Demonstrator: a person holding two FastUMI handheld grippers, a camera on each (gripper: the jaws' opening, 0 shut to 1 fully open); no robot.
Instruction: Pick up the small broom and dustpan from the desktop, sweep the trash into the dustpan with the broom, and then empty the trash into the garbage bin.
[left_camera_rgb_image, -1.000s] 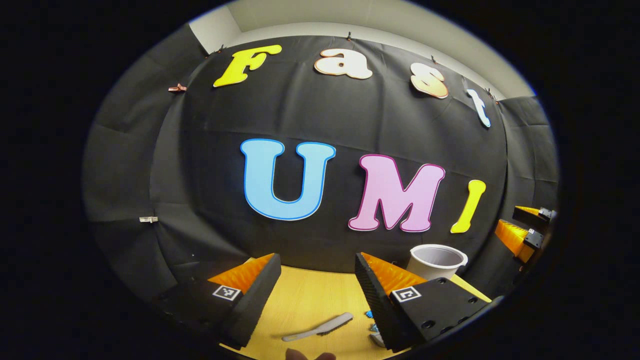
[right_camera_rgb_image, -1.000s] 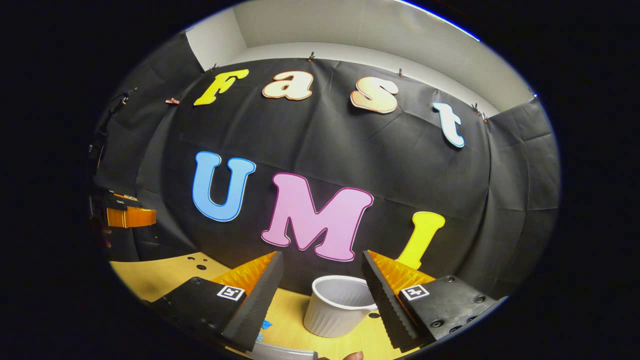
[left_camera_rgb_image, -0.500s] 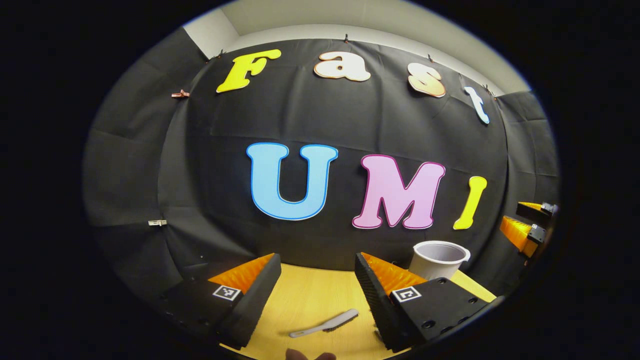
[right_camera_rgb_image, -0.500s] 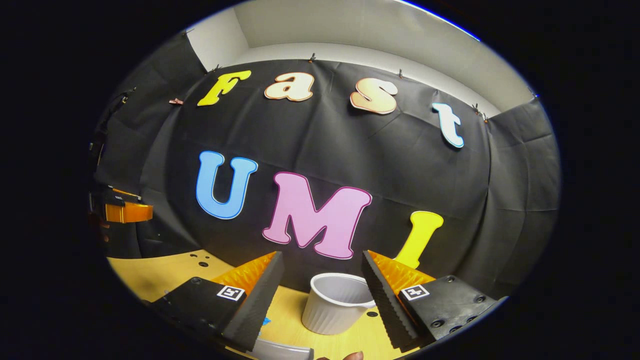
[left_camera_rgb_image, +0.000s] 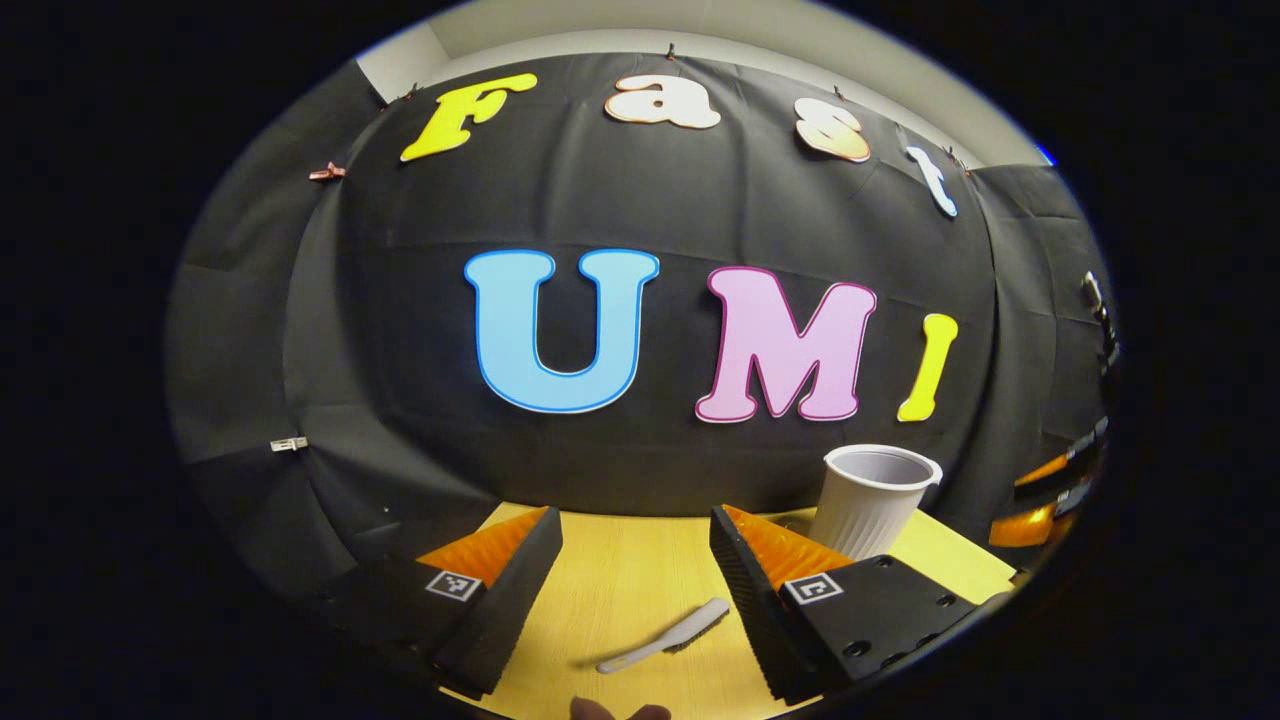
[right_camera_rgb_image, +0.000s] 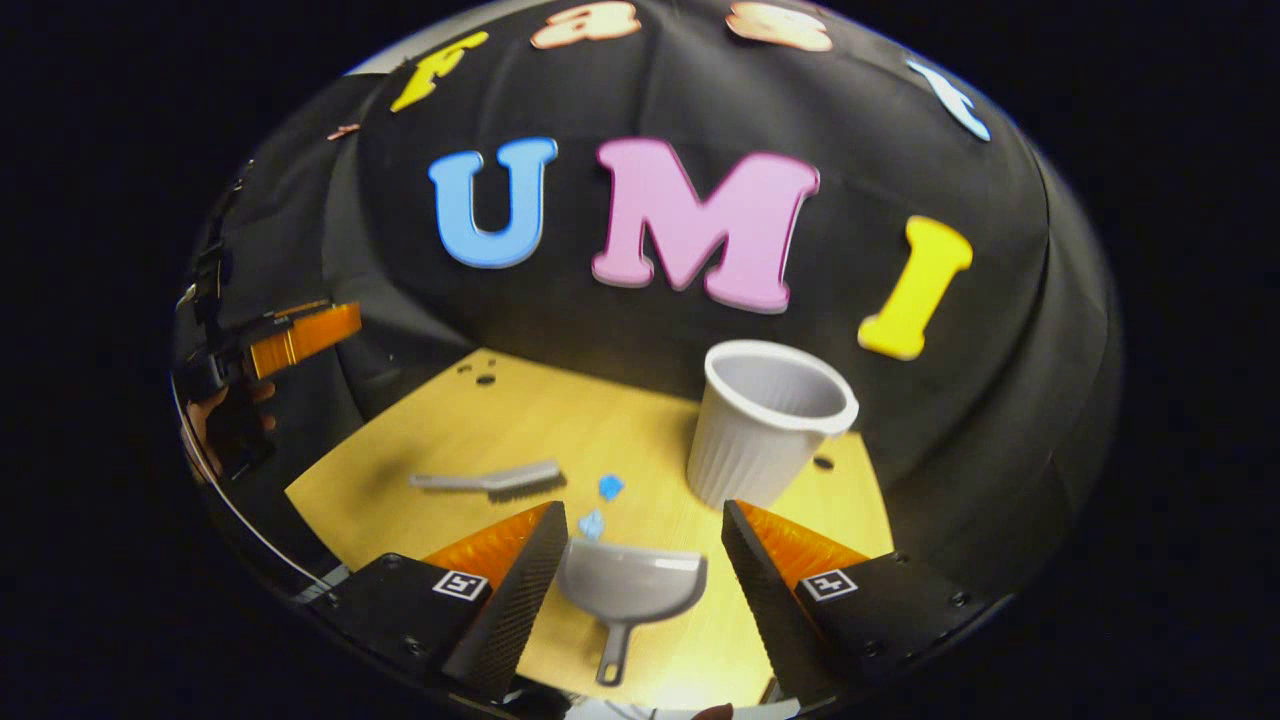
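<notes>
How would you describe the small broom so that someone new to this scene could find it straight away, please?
On the wooden desktop, look left of the ribbed white garbage bin, past the blue trash scraps. The small broom lies flat there: a slim grey stick with bristles, unlike the scoop-shaped grey dustpan nearer the right gripper.

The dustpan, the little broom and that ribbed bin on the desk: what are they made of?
The dustpan looks like moulded grey plastic, smooth with a soft sheen. The broom seems the same plastic, with darker bristles, probably synthetic. The bin looks like thin pale plastic with a ribbed wall and rolled rim. The desk shows a light wood grain, maybe laminate.
</notes>
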